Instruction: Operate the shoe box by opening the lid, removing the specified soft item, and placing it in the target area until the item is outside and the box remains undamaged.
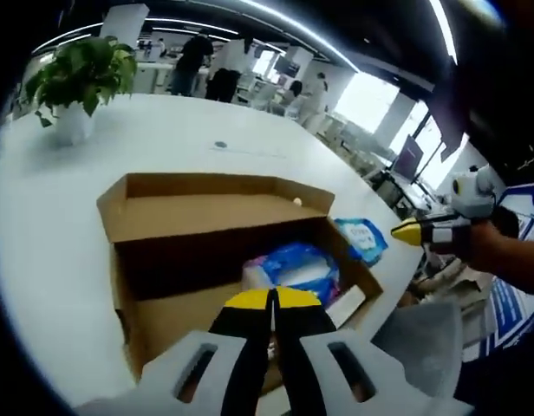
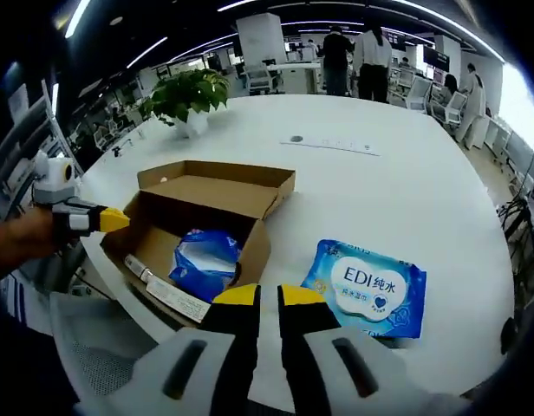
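box: cardboard shoe box (image 2: 198, 230) on the white table (image 2: 406, 173), lid (image 2: 219, 186) already folded back on the far side, interior exposed.
inside: blue soft pack (image 2: 202, 260) lying in the box near its right wall; a long white item (image 2: 167, 295) along the near edge.
outside: blue wipes pack (image 2: 367, 286) flat on the table, just right of the box, apart from it.
left gripper (image 1: 271, 299): jaws pressed together, nothing between them, poised above the box's near edge.
right gripper (image 2: 258, 296): jaws a narrow gap apart, empty, hovering at the box's near right corner.
step: lid opening done; removal of soft contents apparently under way, one pack out, one left inside.
next: likely parting jaws, lowering onto the blue soft pack, lifting clear without catching the cardboard wall.
background: potted plant (image 2: 189, 95) at far left of the table.
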The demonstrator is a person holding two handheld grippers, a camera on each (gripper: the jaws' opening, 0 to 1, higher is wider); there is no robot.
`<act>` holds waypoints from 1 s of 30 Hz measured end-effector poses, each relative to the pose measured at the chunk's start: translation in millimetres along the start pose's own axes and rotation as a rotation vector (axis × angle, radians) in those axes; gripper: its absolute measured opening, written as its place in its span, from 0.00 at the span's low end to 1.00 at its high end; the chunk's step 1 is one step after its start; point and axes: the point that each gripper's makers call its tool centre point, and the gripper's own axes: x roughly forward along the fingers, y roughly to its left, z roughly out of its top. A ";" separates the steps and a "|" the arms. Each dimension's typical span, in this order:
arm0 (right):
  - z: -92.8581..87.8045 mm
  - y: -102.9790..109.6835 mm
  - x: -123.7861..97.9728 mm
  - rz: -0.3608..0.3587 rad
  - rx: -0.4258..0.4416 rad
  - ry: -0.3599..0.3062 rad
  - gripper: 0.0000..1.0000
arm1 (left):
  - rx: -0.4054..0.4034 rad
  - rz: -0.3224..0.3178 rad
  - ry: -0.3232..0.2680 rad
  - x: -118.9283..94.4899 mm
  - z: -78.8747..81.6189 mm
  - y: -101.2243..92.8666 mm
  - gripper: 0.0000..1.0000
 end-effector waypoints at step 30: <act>-4.1 19.0 -5.8 0.040 -0.039 0.028 0.05 | 0.026 0.174 0.229 88.9 -34.5 21.0 0.18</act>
